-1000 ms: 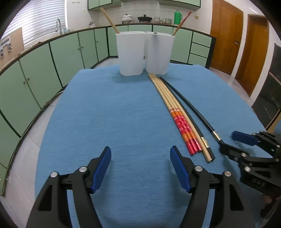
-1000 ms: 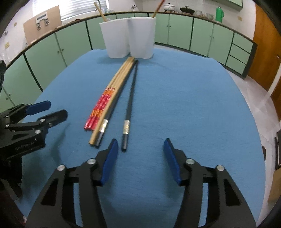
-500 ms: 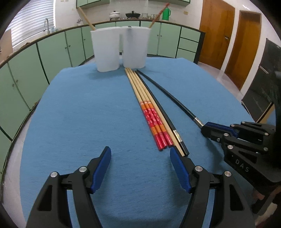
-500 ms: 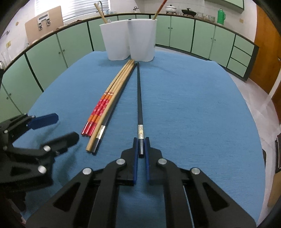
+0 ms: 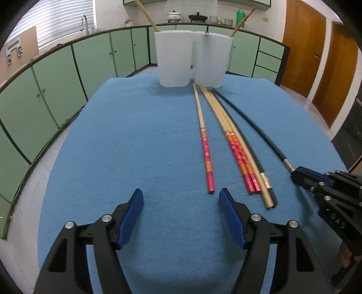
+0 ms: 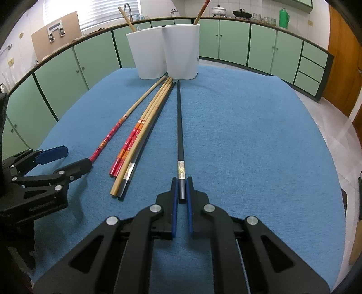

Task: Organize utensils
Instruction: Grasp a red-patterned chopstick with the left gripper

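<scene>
On the blue cloth [image 5: 113, 158] lie several chopsticks pointing at a white two-compartment holder [image 5: 174, 61]. My right gripper [image 6: 181, 183] is shut on the near end of a black chopstick [image 6: 179, 126], which lies flat on the cloth. One red-ended chopstick [image 5: 204, 144] lies apart, left of the bundle [image 5: 237, 149]. Its red end rests just inside the right finger of my open left gripper [image 5: 181, 196], untouched by the pads. The right wrist view shows the left gripper [image 6: 74, 157] at the left, by that red chopstick [image 6: 113, 133], with the holder [image 6: 163, 52] beyond.
A plain wooden chopstick [image 5: 147, 13] stands in the holder's left compartment and a red-ended one [image 5: 243, 19] in the right. Green cabinets [image 5: 56, 79] ring the table. Wooden doors [image 5: 303, 52] are at the far right. The cloth ends at the table's rounded edge.
My right gripper went from open to shut on the black chopstick's end. One red-ended chopstick now lies split off to the left of the bundle, near my left gripper.
</scene>
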A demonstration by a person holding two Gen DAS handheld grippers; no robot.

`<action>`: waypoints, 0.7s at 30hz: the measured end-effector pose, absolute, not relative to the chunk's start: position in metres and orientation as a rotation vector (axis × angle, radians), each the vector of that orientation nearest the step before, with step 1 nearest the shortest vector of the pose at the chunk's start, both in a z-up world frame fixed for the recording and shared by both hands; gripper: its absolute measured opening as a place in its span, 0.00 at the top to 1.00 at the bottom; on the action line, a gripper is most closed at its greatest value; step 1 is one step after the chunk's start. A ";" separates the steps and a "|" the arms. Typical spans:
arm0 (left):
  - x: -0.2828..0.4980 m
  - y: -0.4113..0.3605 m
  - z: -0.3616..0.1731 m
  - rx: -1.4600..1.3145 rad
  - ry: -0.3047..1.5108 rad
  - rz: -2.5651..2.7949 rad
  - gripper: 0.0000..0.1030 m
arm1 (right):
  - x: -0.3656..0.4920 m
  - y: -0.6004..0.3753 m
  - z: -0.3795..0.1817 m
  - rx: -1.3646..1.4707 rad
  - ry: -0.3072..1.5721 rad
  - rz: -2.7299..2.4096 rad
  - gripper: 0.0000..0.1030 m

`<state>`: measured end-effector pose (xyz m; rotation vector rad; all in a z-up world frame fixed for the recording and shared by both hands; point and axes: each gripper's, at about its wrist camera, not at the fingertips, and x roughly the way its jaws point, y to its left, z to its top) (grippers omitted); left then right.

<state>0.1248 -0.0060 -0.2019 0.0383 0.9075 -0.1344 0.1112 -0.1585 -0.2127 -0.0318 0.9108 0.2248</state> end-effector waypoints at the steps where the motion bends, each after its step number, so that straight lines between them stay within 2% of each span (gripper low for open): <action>1: 0.125 -0.008 -0.202 0.042 0.908 -0.142 0.34 | 0.111 -0.159 -0.213 -0.033 0.911 0.228 0.93; 5: 0.134 -0.014 -0.207 0.054 0.910 -0.143 0.34 | 0.110 -0.161 -0.212 -0.034 0.909 0.233 0.93; 7: 0.137 -0.016 -0.206 0.049 0.902 -0.152 0.40 | 0.110 -0.161 -0.213 -0.030 0.910 0.238 0.92; 10: 0.140 -0.019 -0.206 0.049 0.898 -0.167 0.56 | 0.111 -0.163 -0.214 -0.018 0.911 0.246 0.92; 14: 0.139 -0.025 -0.205 0.062 0.890 -0.200 0.93 | 0.111 -0.165 -0.215 -0.004 0.913 0.253 0.94; 21: 0.135 -0.020 -0.196 0.045 0.888 -0.209 0.95 | 0.111 -0.166 -0.208 -0.001 0.916 0.259 0.94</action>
